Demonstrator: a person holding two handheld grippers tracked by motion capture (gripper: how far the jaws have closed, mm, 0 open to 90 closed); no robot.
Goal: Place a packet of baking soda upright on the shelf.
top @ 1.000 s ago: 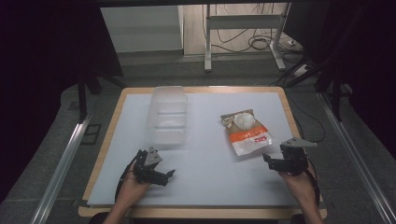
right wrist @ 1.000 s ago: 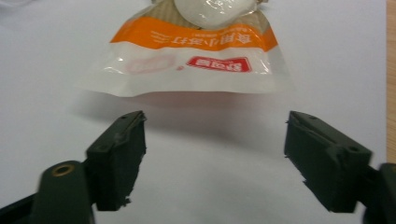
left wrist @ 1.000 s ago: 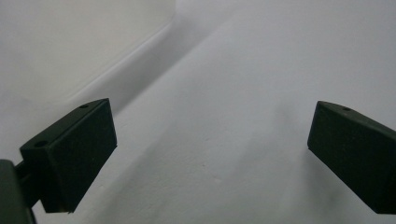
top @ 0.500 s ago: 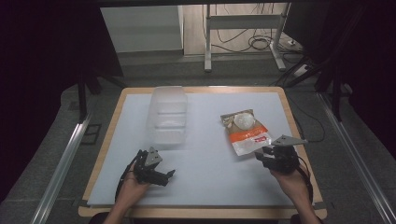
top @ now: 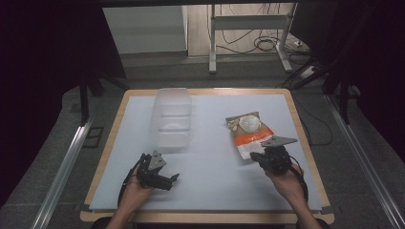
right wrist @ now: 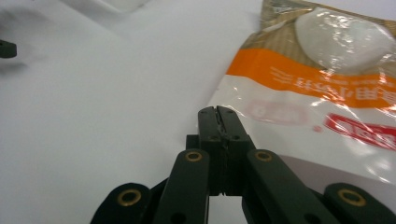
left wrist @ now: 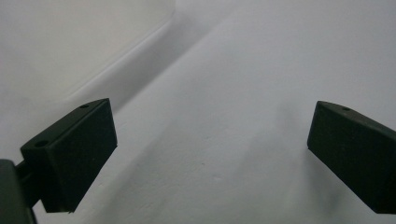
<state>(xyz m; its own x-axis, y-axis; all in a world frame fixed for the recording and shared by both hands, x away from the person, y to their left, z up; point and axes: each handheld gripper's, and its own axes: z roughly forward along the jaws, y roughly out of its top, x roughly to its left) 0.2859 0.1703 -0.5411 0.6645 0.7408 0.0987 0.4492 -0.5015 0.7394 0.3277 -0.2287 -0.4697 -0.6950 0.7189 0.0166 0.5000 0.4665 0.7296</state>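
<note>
1. The snack bag lies flat on the right half of the white table, an orange, white and brown plastic pouch with a pale round food item pictured or showing through near its far end.
2. The right gripper sits at the bag's near left corner. In the right gripper view its tips are at the white lower edge of the bag, just beside it or touching it; whether the film is caught between the pads cannot be told.
3. The right gripper's jaws have just been closing and now stand pressed together, pad against pad, with no gap visible between them.
4. The bag's long axis runs from the near right part of the table away toward the far side, tilted a little to the left in the high view. Its brown end with the round white item points away from the person; its white end points toward the right hand.
5. The left gripper rests low over the near left part of the table, well apart from the bag. In the left gripper view its jaws are spread wide with only bare table surface between them.
6. A clear plastic container stands on the far left part of the table, beyond the left gripper and well apart from the bag.
</note>
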